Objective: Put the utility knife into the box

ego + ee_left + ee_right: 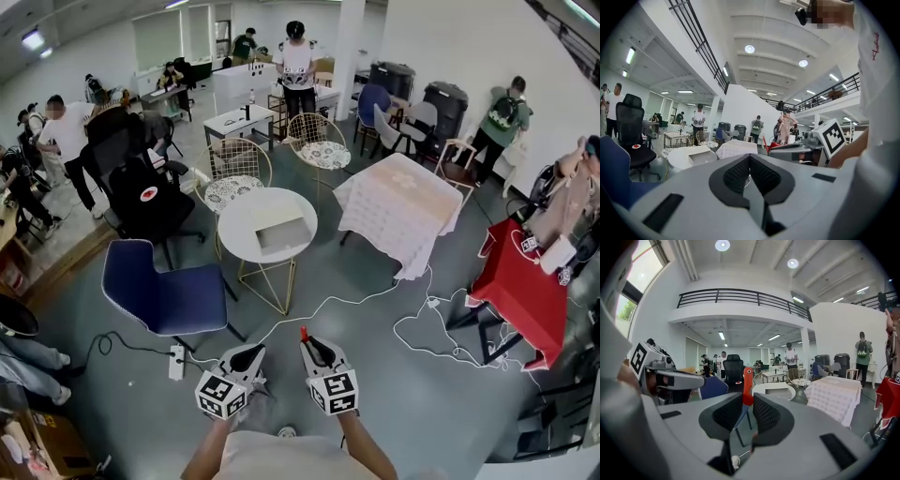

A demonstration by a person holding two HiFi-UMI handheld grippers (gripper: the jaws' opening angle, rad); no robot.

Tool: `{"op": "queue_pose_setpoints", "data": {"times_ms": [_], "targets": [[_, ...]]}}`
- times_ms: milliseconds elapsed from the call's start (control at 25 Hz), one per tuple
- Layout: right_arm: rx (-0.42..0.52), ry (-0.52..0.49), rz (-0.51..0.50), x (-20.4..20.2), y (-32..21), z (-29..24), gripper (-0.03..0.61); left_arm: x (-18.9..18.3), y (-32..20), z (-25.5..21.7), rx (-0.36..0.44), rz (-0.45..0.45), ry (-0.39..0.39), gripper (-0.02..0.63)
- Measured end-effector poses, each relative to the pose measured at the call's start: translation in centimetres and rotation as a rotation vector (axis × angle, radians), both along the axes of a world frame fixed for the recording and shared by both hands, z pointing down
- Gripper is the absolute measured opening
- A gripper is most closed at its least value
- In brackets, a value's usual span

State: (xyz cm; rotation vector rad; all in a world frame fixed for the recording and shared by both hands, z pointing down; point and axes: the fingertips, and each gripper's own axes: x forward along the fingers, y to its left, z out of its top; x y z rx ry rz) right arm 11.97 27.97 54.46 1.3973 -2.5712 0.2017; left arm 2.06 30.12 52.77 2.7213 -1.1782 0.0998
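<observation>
A red utility knife (pixel 748 383) stands upright between the pads of my right gripper (pixel 748 404), which is shut on it. In the head view its red tip (pixel 304 333) pokes out past that gripper (pixel 307 345), low in the middle over the floor. My left gripper (pixel 253 354) is beside it, jaws together with nothing between them; its dark pads meet in the left gripper view (pixel 750 164). The open white box (pixel 281 234) sits on a round white table (pixel 236 225) well ahead of both grippers, and shows again as the box (pixel 701 157) and the box (pixel 777 391).
A blue chair (pixel 164 286) stands left of the table and a cloth-covered table (pixel 398 211) to its right. White cables (pixel 412 328) and a power strip (pixel 176 362) lie on the floor. A red table (pixel 520 281) is at right. Several people stand around the room.
</observation>
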Motion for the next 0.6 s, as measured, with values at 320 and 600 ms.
{"op": "queue_pose_setpoints", "data": {"times_ms": [320,600], "targets": [[0.010,0.014,-0.011,-1.3,-3.7,0.1,0.080,-0.8,-3.7,0.5,0.005,0.005,0.008,0.011],[0.002,0.024,-0.013,-2.1,-8.3,0.6,0.080,-1.0,-8.6,0.6,0.008,0.023,0.019,0.011]]}}
